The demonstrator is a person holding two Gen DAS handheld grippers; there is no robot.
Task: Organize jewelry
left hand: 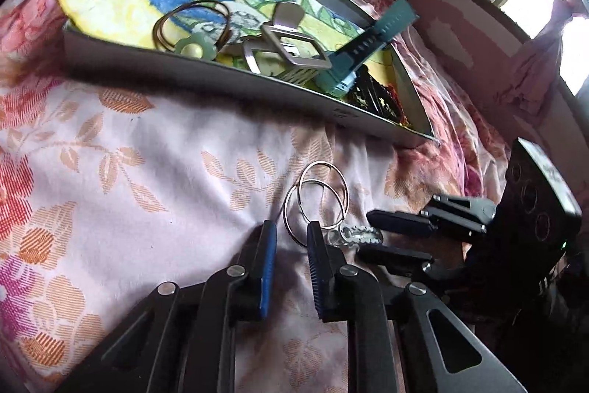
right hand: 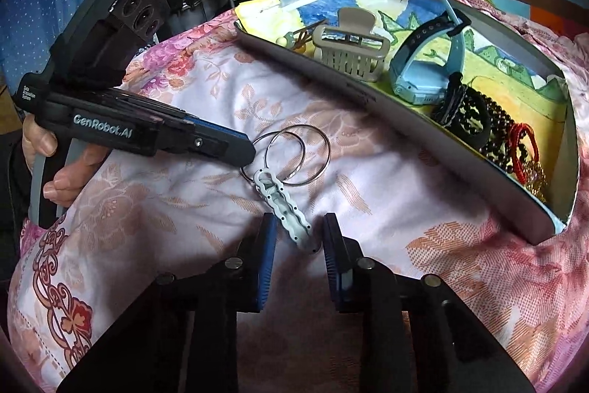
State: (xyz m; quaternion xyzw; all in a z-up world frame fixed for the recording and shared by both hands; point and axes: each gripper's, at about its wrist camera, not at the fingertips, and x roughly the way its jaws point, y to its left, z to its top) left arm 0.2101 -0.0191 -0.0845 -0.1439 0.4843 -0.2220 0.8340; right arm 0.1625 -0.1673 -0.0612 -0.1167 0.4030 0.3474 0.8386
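Observation:
Thin silver hoops lie overlapped on the pale flowered bedspread, in front of a shallow grey tray. My left gripper stands narrowly open with the hoops' near arc between its blue pads; neither pad presses on it. A small white wavy clip lies at the hoops' near edge. My right gripper straddles the clip's near end with a gap on both sides. In the left wrist view the right gripper comes in from the right, the clip at its tips.
The tray, lined with a coloured drawing, holds a grey hair claw, a blue watch, dark bead bracelets, a red cord bracelet and thin bangles. A hand holds the left gripper.

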